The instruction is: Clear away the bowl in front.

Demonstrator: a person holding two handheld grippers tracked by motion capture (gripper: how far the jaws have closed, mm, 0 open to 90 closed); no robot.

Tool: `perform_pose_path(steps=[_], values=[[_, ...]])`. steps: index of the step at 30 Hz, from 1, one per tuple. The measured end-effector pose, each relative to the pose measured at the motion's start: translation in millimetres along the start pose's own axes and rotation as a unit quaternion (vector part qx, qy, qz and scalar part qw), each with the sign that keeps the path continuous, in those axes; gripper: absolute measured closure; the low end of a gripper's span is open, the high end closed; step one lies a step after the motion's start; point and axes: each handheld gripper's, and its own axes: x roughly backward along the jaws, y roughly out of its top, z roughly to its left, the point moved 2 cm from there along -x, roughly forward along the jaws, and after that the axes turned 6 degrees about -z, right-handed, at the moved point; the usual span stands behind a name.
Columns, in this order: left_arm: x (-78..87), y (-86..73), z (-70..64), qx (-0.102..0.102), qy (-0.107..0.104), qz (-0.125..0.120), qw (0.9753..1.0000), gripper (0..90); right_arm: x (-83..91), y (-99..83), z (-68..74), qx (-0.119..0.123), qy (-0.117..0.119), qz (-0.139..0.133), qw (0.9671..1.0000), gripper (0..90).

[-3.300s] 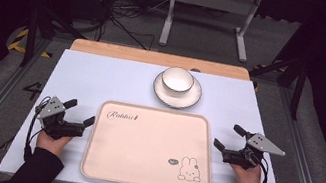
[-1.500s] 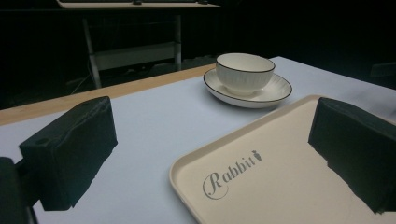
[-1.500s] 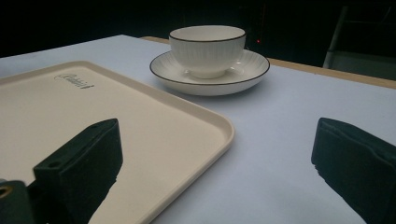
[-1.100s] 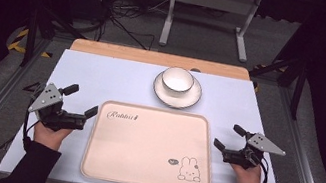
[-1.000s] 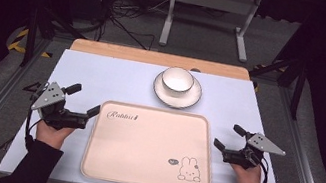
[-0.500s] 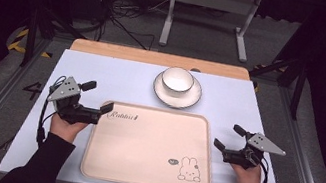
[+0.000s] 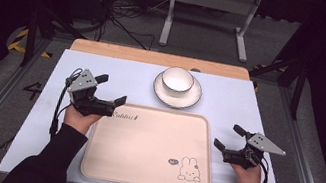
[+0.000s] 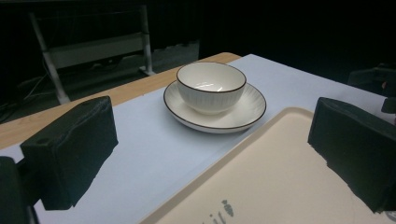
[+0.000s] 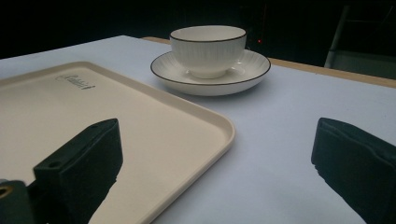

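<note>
A cream tray [image 7: 146, 144] with a rabbit drawing lies in the middle of the table. Behind it a white bowl [image 7: 178, 79] with a dark rim stands on a matching saucer [image 7: 188, 97]. My left gripper [image 7: 111, 89] is open and empty, held above the tray's far left corner and pointing toward the bowl. In the left gripper view the bowl [image 8: 211, 86] and saucer [image 8: 243, 114] lie ahead between the jaws, with the tray [image 8: 280, 177] below right. My right gripper [image 7: 228, 137] is open and empty, low beside the tray's right edge. Its view shows the tray [image 9: 93, 121] and bowl [image 9: 208, 44].
A pale blue-white mat [image 7: 104, 68] covers the table, with a wooden strip [image 7: 122, 52] along the far edge. A metal stand [image 7: 212, 1] and cables sit on the dark floor beyond. Metal rails run along both sides of the table.
My left gripper has lifted and moved forward and right, from beside the tray's left edge to over its far left corner. The right gripper, tray and bowl have stayed still.
</note>
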Motion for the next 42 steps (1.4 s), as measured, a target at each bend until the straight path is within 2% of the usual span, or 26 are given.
perform_pose_path(steps=[4,7,12,17,21,28,29,31,42], values=[[-11.2,5.8,1.4,0.016,-0.008,-0.001,0.9998,1.8,0.0,0.0,-0.1,0.0,0.001,0.0,1.0,2.6],[-17.8,8.4,0.9,0.02,-0.009,0.0,0.9998,1.8,0.0,0.0,0.0,0.0,0.0,0.0,1.0,2.6],[-31.9,12.7,-2.7,0.012,-0.011,0.006,0.9998,1.8,-0.2,0.0,0.4,0.003,0.0,0.001,1.0,2.6],[-44.5,16.8,-5.2,0.015,-0.01,0.002,0.9998,1.8,-0.2,0.0,0.5,0.003,0.0,0.001,1.0,2.6],[-54.3,20.0,-5.3,0.017,-0.012,0.012,0.9997,1.8,0.0,-0.1,0.4,0.003,0.0,0.0,1.0,2.6],[-71.8,26.6,-8.3,0.009,-0.012,0.023,0.9996,1.8,0.1,-0.1,0.2,0.002,0.001,0.0,1.0,2.6],[-76.4,28.3,-9.2,0.012,-0.008,0.027,0.9995,1.9,0.0,-0.1,0.2,0.002,0.001,0.0,1.0,2.6],[-80.3,29.8,-8.8,0.014,-0.013,0.029,0.9994,2.0,0.1,-0.1,0.2,0.002,0.001,0.0,1.0,2.6],[-101.1,34.7,-1.8,0.027,-0.012,0.034,0.999,2.2,0.2,-0.1,0.2,0.002,0.002,-0.001,1.0,2.6]])
